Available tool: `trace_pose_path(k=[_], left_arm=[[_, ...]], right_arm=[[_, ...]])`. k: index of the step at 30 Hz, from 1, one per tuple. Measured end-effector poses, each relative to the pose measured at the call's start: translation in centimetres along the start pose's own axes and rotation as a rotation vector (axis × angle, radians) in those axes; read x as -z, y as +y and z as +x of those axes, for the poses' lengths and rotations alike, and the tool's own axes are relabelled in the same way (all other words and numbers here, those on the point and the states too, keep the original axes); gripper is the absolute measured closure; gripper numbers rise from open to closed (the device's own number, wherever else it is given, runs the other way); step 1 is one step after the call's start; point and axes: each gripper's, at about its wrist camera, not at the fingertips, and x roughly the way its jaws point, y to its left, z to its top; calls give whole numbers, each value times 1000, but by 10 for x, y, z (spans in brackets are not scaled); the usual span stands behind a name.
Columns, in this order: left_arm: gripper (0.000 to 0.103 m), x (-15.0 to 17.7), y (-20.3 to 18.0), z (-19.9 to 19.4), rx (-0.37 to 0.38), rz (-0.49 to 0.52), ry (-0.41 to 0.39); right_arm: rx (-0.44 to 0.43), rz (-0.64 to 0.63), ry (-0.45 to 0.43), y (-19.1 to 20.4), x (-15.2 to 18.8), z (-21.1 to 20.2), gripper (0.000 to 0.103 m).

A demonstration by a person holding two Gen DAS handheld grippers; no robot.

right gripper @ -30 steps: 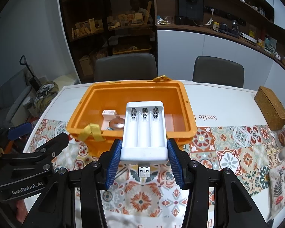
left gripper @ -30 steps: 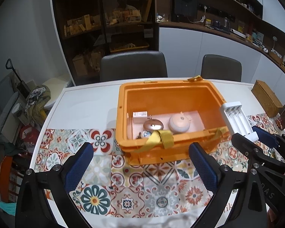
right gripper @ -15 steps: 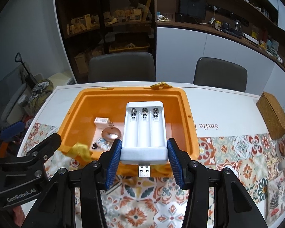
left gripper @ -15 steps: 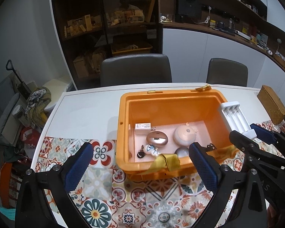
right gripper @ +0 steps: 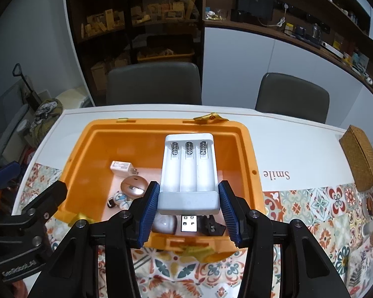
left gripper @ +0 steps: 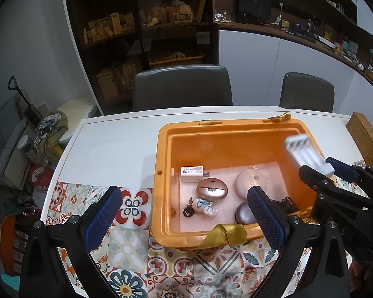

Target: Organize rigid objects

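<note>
The right gripper (right gripper: 189, 208) holds a white battery charger (right gripper: 188, 171) tight btwn its blue pads, right over the orange bin (right gripper: 246, 149). This looks like the drop-in step. Next it prob. needs to go lower to a bare spot, away from the small things in the bin, then let go. The left gripper (left gripper: 184, 216) is wide open, empty, near the bin's front. The bin sits on a white table (left gripper: 116, 144) w/ a flower-tile mat (left gripper: 176, 268). Chairs & dark shelves stand behind the bin.
</note>
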Motion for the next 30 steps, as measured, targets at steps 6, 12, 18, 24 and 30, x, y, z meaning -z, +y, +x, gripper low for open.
trace_pose_path(k=[6, 12, 18, 24, 30], left_arm=[[0, 1, 0, 8, -1, 1, 16], [0, 4, 4, 6, 2, -8, 22], [0, 12, 7, -9, 13, -11, 20], [0, 23, 9, -29, 17, -9, 9], [0, 40, 9, -55, 27, -5, -11]], right_arm=[[20, 13, 15, -2, -2, 15, 53], [35, 45, 35, -6, 2, 15, 42], [38, 41, 29, -3, 10, -4, 42], [36, 52, 2, -3, 25, -35, 33], [49, 51, -29, -3, 43, -66, 28]])
